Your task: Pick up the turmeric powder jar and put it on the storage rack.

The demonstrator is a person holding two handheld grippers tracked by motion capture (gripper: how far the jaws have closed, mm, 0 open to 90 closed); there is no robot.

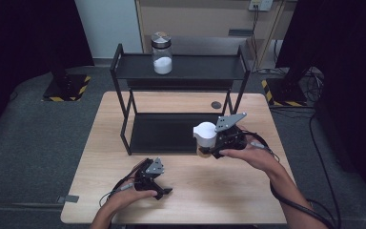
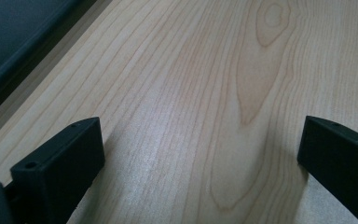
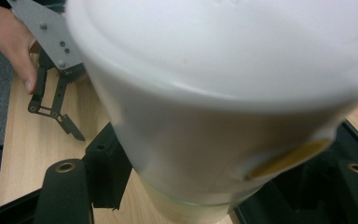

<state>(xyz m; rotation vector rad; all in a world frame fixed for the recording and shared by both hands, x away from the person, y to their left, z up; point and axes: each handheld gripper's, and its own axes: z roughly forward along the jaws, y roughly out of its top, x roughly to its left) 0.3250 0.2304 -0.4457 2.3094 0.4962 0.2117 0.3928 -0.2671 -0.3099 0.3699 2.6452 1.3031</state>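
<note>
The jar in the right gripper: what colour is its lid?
White. The lid of the jar held by the right gripper shows best in the right gripper view.

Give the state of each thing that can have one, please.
white-lidded jar: lid on, held above the table
right gripper: shut on the white-lidded jar
left gripper: open, holding nothing
glass jar: upright on the shelf's top, lid on, partly filled with white powder

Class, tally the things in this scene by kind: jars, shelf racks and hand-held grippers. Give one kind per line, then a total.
Jars: 2, the white-lidded jar held by the right gripper and the metal-lidded jar on the rack's top shelf.
Shelf racks: 1, the black rack.
Grippers: 2, counting the left gripper.
Total: 5
</note>
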